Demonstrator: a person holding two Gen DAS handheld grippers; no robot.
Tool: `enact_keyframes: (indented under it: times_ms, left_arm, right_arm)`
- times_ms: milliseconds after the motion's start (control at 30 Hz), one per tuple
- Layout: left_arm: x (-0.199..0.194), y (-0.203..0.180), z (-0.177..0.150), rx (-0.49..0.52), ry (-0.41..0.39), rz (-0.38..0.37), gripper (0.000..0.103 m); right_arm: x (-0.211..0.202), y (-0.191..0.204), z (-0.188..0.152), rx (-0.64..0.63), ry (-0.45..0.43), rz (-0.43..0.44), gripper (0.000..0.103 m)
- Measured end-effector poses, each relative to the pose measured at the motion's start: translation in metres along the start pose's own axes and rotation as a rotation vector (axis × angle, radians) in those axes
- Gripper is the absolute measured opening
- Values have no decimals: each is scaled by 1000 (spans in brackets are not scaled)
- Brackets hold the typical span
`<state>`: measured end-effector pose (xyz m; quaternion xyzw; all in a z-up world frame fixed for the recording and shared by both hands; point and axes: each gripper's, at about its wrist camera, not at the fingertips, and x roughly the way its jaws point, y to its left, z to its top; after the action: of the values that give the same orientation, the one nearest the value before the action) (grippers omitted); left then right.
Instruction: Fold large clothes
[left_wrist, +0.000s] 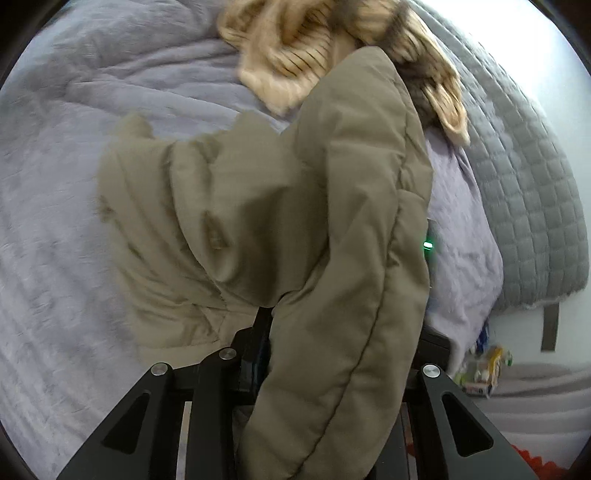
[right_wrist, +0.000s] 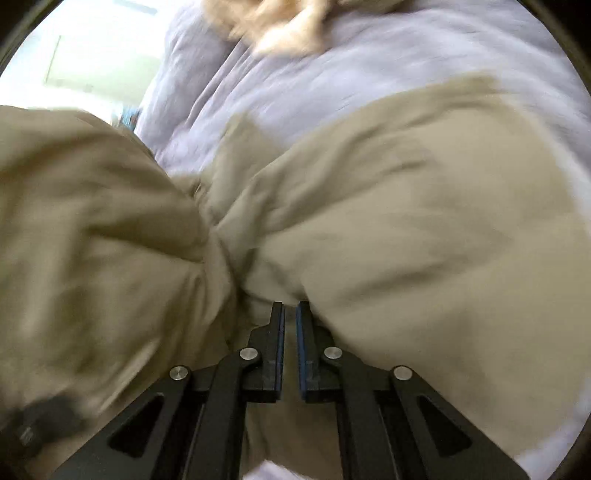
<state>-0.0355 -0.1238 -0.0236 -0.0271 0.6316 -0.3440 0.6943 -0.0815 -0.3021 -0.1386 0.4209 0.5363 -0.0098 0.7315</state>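
A padded khaki jacket lies partly on a lavender bedspread. A thick fold of it drapes over my left gripper and hides the right finger; the left finger shows beside the cloth, so the jaws appear shut on the jacket. In the right wrist view the jacket fills the middle. My right gripper has its blue-padded fingers nearly together, pinching a bunch of the jacket at the tips. The view is blurred by motion.
A tan striped garment lies bunched at the far side of the bed, also blurred in the right wrist view. A grey quilted blanket hangs at the right. Small clutter sits on the floor.
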Motion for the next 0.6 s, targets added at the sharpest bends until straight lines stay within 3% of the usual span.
enact_keyframes:
  times_ms: [67,133,300,333,433,500,600]
  left_arm:
    - [21,-14,4,28,45,-54,37]
    - [42,-28,7,62,85,-100,56]
    - [89,-53,16,164,175,-201,57]
    - [101,-57,19,186,203,-227,64]
    - [126,-55,26,177,236,-262,70]
    - [139,-53,33,156,248,-273,70]
    - [148,-55,38,138,252,-275,70]
  right_arm:
    - [-24,-24,-9,60,-31,-13,8]
    - [-41,-44,-20,108,-53,-21,9]
    - [-71,-75,-44,169,-66,-61,9]
    - [-76,-78,-48,169,-65,-77,9]
    - [-93,-82,-64,166,-65,-94,31]
    - [-110,-81,-76,149,-86,-65,66]
    - [-133,-76,-94,98,-113,12,67]
